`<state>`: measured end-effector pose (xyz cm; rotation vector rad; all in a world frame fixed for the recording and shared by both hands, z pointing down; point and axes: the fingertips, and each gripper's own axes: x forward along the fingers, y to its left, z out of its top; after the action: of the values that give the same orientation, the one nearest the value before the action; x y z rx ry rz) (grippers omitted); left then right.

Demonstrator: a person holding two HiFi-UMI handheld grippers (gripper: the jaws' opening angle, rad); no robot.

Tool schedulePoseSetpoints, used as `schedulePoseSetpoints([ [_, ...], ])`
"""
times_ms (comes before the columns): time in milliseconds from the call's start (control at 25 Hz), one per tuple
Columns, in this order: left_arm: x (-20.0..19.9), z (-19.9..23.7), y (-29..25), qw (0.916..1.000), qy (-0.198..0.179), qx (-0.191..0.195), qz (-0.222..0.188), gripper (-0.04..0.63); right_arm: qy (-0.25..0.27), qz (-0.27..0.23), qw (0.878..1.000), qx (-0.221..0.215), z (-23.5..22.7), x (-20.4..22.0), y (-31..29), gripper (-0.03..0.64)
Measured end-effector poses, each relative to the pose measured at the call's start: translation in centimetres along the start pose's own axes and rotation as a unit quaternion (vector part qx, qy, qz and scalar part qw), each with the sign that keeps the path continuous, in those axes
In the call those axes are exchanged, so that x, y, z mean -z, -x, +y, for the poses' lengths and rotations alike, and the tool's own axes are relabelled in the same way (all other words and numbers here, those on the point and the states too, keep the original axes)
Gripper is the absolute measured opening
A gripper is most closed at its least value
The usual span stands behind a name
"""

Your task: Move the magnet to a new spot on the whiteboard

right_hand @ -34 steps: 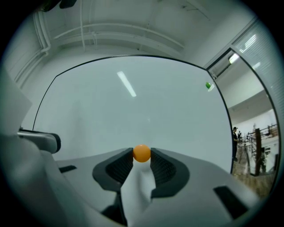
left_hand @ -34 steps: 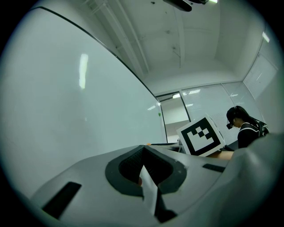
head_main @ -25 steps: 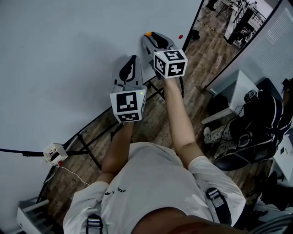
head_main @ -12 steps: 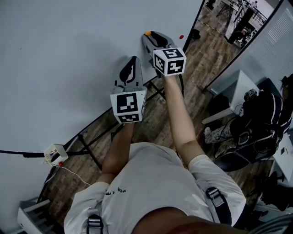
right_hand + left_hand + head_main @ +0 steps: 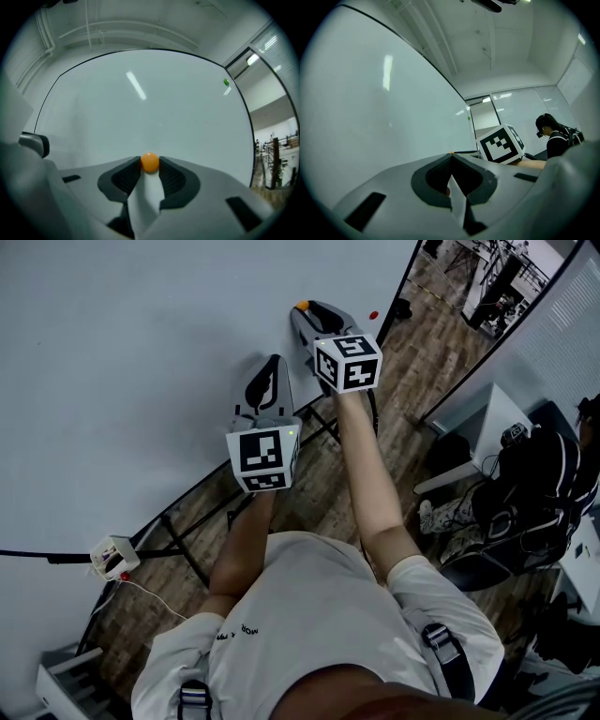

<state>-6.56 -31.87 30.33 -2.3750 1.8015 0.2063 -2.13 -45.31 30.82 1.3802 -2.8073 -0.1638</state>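
1. Magnet (image 5: 150, 162), a small orange ball, sits pinched between the tips of the right gripper (image 5: 150, 165). The jaws press on it from both sides.
2. The left gripper (image 5: 451, 155) has its jaws drawn together with nothing between them.
3. In the head view the right gripper reaches furthest up, its tips and the magnet at the whiteboard (image 5: 141, 352). Whether the magnet touches the surface cannot be told.
4. The left gripper is held just beside and below the right one, close to the board's lower edge.
5. Since a second ago the right gripper and its magnet sit very slightly higher in the head view. The grip looks the same, and the left gripper holds the same place.
6. A small red dot (image 5: 373, 314) sits on the whiteboard near its right edge, apart from the magnet.
7. A white box (image 5: 112, 554) hangs at the board's lower rail, and a seated person in dark clothes (image 5: 534, 493) is off to the right.
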Motion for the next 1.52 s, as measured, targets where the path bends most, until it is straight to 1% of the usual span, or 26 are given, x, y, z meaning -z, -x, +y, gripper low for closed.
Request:
schedulePoseSetpoints([
  [520, -0.3, 0.1, 0.0, 1.0000, -0.002, -0.004, -0.004, 0.003, -0.005, -0.008, 1.000, -0.002, -0.1, -0.1, 0.2, 0.132],
  [720, -0.6, 0.5, 0.1, 1.0000, 0.002, -0.006, -0.007, 0.003, -0.014, -0.015, 1.000, -0.004, 0.1, -0.3, 0.4, 0.152],
  [1040, -1.1, 0.4, 0.2, 0.9999, -0.002, -0.006, -0.009, 0.003, -0.011, -0.021, 1.000, 0.005, 0.0, -0.8, 1.3, 0.149],
  [1240, -1.4, 0.3, 0.2, 0.9999, -0.006, -0.002, -0.010, 0.003, -0.014, -0.020, 1.000, 0.003, 0.5, -0.5, 2.0, 0.097],
  [1360, -1.4, 0.3, 0.3, 0.9999, -0.005, -0.003, -0.011, 0.003, -0.017, -0.024, 1.000, 0.010, 0.4, -0.4, 2.5, 0.054],
  [1520, -1.3, 0.0, 0.7, 1.0000, -0.004, 0.001, -0.009, 0.003, -0.021, -0.026, 0.999, 0.014, 0.5, -0.4, 3.1, 0.025],
])
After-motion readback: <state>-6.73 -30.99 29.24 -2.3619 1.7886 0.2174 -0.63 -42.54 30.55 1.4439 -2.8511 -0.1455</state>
